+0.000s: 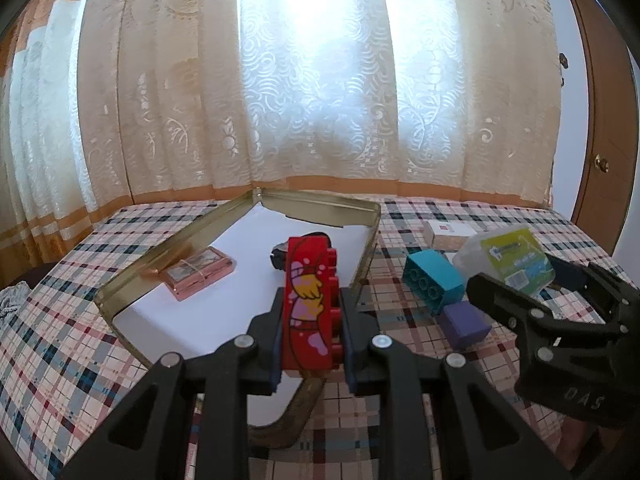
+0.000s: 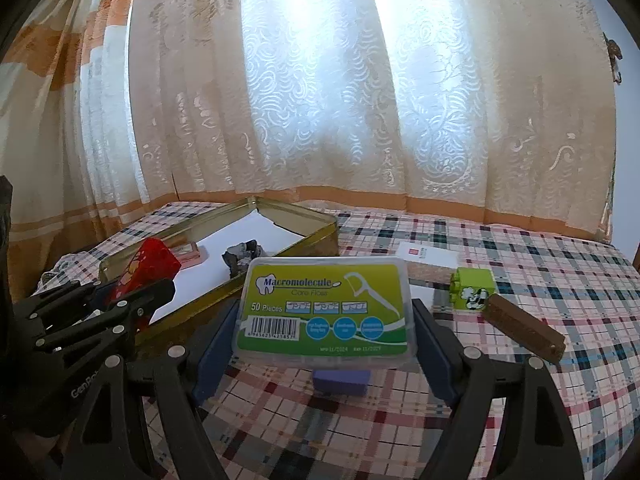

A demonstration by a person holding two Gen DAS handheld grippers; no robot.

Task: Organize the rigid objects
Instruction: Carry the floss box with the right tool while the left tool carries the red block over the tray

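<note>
My left gripper (image 1: pixel 311 300) is shut on a red toy brick (image 1: pixel 308 308) with a pink and yellow print, held upright above the near edge of an open gold tin (image 1: pixel 180 240). In the right wrist view the red brick (image 2: pixel 150 266) and left gripper (image 2: pixel 132 292) hang over the tin (image 2: pixel 316 236). My right gripper (image 2: pixel 326 312) grips a clear dental floss box (image 2: pixel 324 308) with a green label between its wide-set pads, raised above the checked tablecloth. The floss box (image 1: pixel 516 260) also shows at the right of the left wrist view.
The white-lined tin holds a pink card case (image 1: pixel 198 272) and a dark object (image 1: pixel 280 256). On the cloth lie a teal brick (image 1: pixel 432 280), a purple block (image 1: pixel 466 324), a white box (image 1: pixel 448 234), a green brick (image 2: pixel 472 288) and a brown bar (image 2: pixel 524 328). Curtains hang behind.
</note>
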